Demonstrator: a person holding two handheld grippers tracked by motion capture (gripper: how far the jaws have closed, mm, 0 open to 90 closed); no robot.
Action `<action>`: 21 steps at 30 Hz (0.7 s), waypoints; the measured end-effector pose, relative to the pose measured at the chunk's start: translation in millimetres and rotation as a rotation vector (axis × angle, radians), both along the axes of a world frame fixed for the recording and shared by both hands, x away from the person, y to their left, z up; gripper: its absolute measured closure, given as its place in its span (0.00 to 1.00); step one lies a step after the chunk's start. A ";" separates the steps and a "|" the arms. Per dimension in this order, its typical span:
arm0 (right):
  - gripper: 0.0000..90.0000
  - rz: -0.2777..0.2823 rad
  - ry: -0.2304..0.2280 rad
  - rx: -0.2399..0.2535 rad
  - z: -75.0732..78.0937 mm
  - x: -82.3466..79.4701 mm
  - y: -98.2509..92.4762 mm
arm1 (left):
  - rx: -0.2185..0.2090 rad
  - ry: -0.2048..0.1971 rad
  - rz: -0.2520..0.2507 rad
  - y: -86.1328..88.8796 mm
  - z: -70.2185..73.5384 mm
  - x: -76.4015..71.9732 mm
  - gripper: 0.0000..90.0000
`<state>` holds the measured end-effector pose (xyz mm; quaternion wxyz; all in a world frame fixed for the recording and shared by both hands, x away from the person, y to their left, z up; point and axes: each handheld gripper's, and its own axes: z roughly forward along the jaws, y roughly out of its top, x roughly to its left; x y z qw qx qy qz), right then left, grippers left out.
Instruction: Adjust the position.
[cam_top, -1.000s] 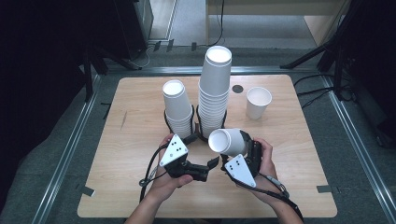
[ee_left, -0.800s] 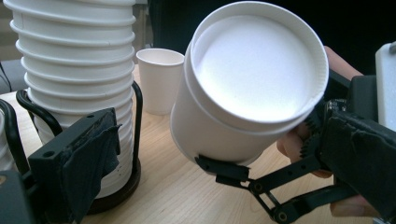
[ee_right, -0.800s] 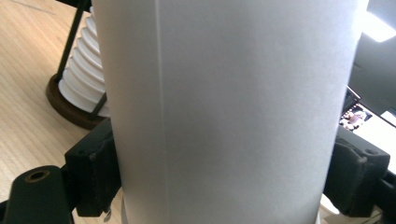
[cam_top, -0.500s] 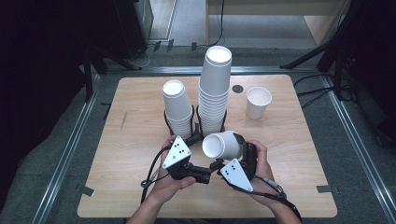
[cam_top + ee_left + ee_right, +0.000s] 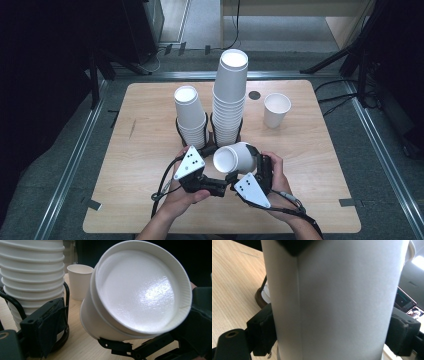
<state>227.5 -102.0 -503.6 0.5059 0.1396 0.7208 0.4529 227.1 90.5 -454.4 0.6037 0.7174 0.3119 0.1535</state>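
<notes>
Near the table's (image 5: 150, 105) front edge, we are pinching 1 tilted cup (image 5: 235, 158) in our right gripper (image 5: 240, 175); our left gripper's (image 5: 212, 186) spread we cannot tell. 2 stacks (image 5: 229, 100) and 1 lone cup (image 5: 276, 110) are standing behind; how much sorting is remaining is unclear.

2 cup stacks, the shorter stack (image 5: 190, 116) and the taller stack (image 5: 229, 97), stand side by side at frame centre, blocking the way forward. A single cup (image 5: 276, 110) stands apart at upper right. The worktop (image 5: 135, 150) lies bare at left, and at right below that cup.
</notes>
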 end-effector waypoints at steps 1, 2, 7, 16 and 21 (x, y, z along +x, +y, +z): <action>0.15 0.010 -0.004 -0.004 0.2 -0.6 0.3 | -0.003 0.000 -0.003 0.1 0.3 -0.2 0.02; 0.15 0.011 -0.003 -0.003 0.1 -0.9 0.6 | -0.003 0.002 -0.004 0.0 0.3 -0.3 0.02; 0.15 0.021 0.000 -0.010 -0.8 -1.9 1.7 | 0.005 0.009 -0.006 -1.1 0.2 -0.4 0.04; 0.15 0.032 -0.004 -0.024 -1.1 -2.3 2.4 | 0.004 0.001 0.002 -2.6 2.4 -3.1 0.13; 0.15 0.033 -0.004 -0.023 -1.1 -2.9 2.7 | 0.027 -0.014 0.016 -5.6 3.7 -5.6 0.18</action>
